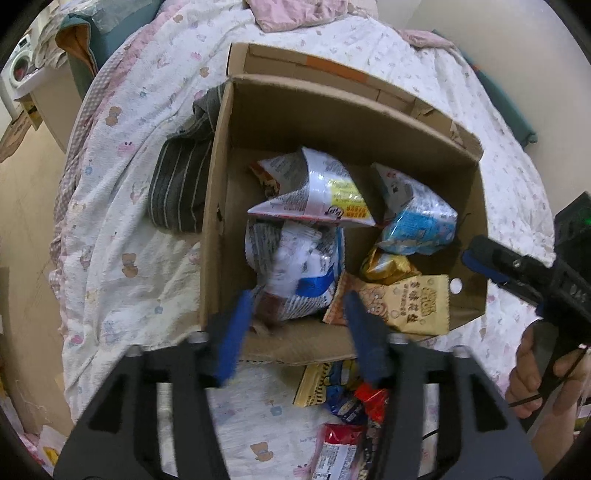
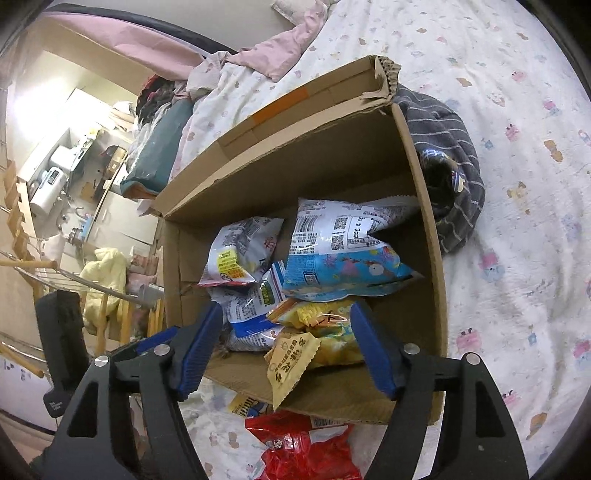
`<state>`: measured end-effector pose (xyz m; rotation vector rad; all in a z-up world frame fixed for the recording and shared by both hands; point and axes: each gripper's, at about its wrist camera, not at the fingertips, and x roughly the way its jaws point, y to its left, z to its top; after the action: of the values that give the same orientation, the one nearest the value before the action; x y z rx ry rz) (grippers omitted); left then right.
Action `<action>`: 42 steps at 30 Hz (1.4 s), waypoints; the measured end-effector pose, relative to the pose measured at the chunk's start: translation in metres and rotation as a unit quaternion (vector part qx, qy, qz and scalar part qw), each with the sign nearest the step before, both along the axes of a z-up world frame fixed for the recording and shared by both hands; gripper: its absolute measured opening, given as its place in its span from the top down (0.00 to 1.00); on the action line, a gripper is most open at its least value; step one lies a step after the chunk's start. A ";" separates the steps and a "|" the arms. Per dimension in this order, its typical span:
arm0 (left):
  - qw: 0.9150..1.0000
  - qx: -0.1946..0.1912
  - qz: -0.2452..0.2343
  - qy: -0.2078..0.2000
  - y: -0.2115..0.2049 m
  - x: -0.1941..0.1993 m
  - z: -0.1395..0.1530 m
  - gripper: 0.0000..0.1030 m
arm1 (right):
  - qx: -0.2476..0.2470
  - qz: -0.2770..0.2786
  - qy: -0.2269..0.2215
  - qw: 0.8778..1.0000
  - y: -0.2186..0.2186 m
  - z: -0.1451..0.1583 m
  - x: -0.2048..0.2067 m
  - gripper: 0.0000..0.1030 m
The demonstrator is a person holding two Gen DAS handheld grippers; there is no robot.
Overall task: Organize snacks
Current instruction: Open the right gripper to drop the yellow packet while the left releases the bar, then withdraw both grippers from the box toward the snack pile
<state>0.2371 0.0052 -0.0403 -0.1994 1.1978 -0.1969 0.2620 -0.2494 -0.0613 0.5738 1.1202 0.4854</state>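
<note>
An open cardboard box [image 1: 332, 110] stands on the bed and holds several snack bags. My left gripper [image 1: 300, 325] hangs over its near wall, open, with a white and blue bag [image 1: 295, 266] lying just beyond the fingertips, untouched. A tan packet [image 1: 406, 302] and a light blue bag [image 1: 417, 221] lie to the right. My right gripper [image 2: 286, 341] is open above the box [image 2: 295, 155]; yellow packets [image 2: 321, 325] lie loose between its fingers, and a tan packet [image 2: 291, 365] droops over the near wall. The right gripper [image 1: 480, 258] also shows at the box's right side.
More snacks lie on the sheet in front of the box: a red bag [image 2: 303, 446] and a heap of small packets [image 1: 340, 391]. A grey striped cloth [image 1: 177, 184] is bunched against the box's left side. A pink blanket [image 1: 295, 14] lies at the bed's far end.
</note>
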 end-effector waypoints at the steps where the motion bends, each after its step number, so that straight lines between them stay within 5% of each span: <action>1: 1.000 -0.003 0.000 -0.002 0.000 0.000 0.002 0.39 | 0.000 0.000 0.002 1.000 0.000 0.000 0.000 0.28; 21: 0.999 0.004 0.030 -0.014 0.007 -0.024 0.013 0.35 | -0.020 0.009 0.007 1.000 0.004 -0.001 -0.029 0.27; 28: 0.997 0.051 0.008 -0.052 -0.003 -0.054 0.033 0.35 | -0.031 0.004 -0.003 1.000 0.001 0.009 -0.059 0.24; 42: 0.999 0.020 0.044 -0.024 0.022 -0.107 0.021 0.35 | -0.049 0.022 0.039 0.998 0.014 -0.012 -0.103 0.21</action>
<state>0.1302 0.0267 -0.0197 -0.2111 1.1422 -0.1013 0.1594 -0.2354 -0.0738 0.4857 1.2255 0.4466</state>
